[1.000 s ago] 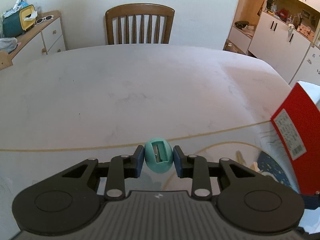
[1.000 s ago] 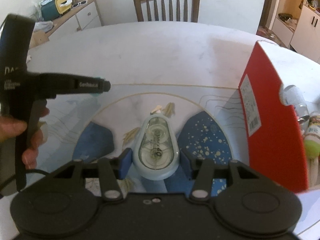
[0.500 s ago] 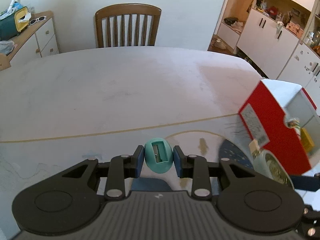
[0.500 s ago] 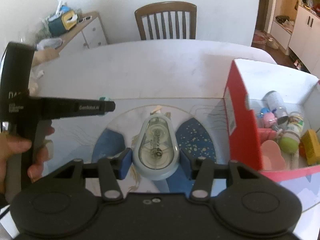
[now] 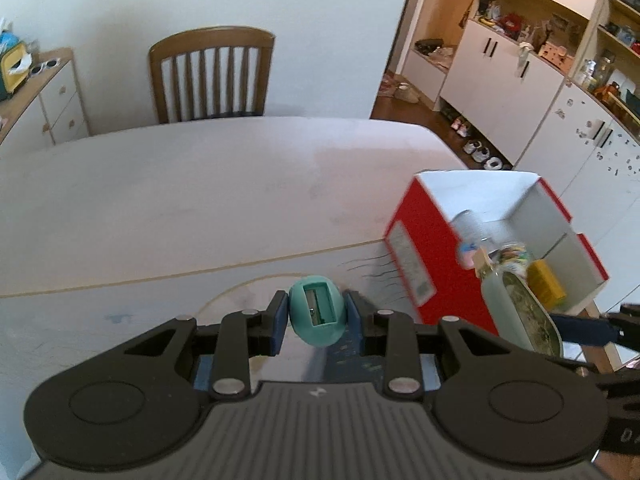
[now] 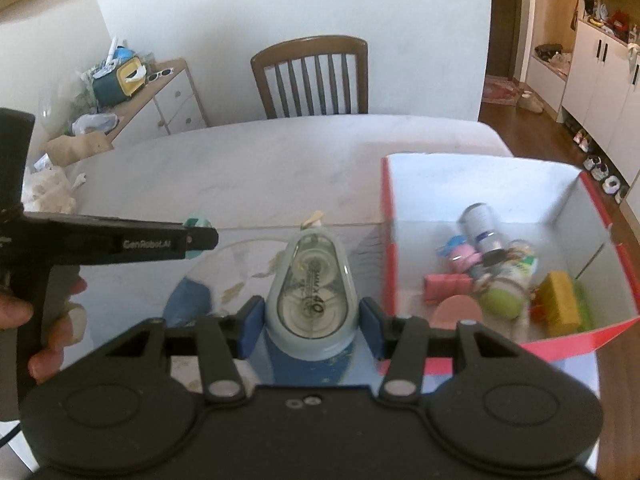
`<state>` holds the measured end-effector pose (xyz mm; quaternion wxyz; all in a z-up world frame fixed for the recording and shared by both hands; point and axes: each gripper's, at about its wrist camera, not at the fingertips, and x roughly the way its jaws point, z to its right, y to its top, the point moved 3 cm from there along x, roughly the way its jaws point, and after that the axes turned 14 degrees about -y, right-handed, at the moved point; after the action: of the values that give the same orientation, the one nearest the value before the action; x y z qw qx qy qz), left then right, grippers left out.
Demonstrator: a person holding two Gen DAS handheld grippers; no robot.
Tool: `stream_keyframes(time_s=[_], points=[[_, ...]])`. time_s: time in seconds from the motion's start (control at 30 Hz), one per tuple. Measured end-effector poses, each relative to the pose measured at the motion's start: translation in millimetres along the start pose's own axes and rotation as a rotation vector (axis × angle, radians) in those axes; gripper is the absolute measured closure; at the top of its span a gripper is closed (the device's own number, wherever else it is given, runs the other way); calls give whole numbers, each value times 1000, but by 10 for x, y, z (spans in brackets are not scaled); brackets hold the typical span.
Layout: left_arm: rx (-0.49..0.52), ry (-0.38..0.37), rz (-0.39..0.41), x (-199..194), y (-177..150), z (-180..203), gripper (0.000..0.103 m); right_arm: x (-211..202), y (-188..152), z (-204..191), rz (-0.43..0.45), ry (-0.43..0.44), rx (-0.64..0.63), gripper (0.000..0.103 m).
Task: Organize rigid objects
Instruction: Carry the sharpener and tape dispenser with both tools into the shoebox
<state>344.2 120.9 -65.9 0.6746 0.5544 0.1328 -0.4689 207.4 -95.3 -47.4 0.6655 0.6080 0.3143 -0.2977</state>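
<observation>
The left claw (image 5: 316,316) is clenched on a teal pencil sharpener (image 5: 317,311), gripped by its sides so the blade slot faces forward. The right claw (image 6: 311,322) is clenched on a correction tape dispenser (image 6: 311,294), held across its wide end with the tip pointing away. Both items are lifted clear of the worktop (image 6: 280,160). The red box (image 6: 390,272) stands open-topped at the right. It already contains small items, and is judged the drop-off point for both.
</observation>
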Motion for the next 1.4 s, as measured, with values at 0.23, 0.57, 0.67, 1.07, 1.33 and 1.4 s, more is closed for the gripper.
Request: stream_keyframes(time_s=[0.23, 0.57, 0.67, 1.07, 1.33, 1.4], points=[[31, -13, 10, 123, 88, 477, 72, -42, 37, 558, 27, -18, 7, 52], [52, -5, 13, 388, 205, 1026, 72, 49, 8, 1293, 35, -56, 23, 52], [56, -6, 0, 496, 213, 1155, 72, 113, -12, 1472, 30, -68, 26, 52], [73, -52, -122, 1135, 214, 1574, 72, 426, -42, 1910, 7, -86, -5, 52], [84, -48, -191, 1612, 257, 1643, 72, 694, -22, 2029, -21, -93, -39, 52], [95, -43, -193, 1704, 314, 1655, 72, 753, -22, 2046, -29, -93, -44, 52]])
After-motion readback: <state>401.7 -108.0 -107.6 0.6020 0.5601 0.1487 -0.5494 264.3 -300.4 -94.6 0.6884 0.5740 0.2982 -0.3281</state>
